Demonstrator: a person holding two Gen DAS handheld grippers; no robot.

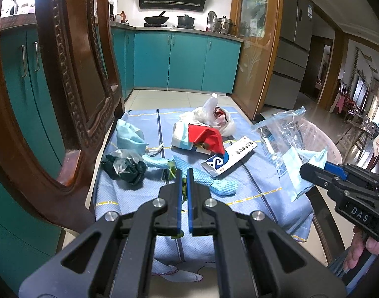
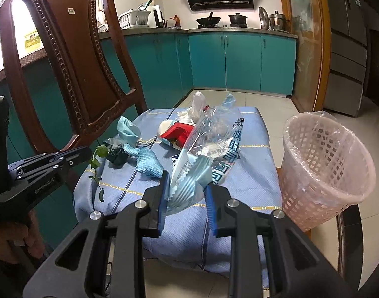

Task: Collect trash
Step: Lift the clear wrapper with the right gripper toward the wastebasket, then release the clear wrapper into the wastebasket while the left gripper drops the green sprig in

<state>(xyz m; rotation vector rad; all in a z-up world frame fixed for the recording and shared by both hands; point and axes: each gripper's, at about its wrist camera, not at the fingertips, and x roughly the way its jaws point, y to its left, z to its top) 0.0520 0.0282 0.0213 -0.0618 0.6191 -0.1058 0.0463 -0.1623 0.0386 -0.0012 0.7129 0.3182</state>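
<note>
Trash both sides: my left gripper point(image 1: 184, 173) pinched a green sprig point(image 2: 98, 160); right gripper point(image 2: 187, 186) clamped the clear wrapper point(image 2: 209, 136), lifted off the cloth point(image 2: 251, 173) for dropping into the basket point(image 2: 326, 164) beside its right edge.

The green sprig point(image 1: 184, 191) is mostly hidden between the left fingers point(image 1: 178, 193). The clear plastic bag point(image 2: 209, 144) covers part of the red wrapper point(image 2: 179, 134). The basket point(image 1: 323, 139) hides behind that bag. The bag's writing is too bent to read.
</note>
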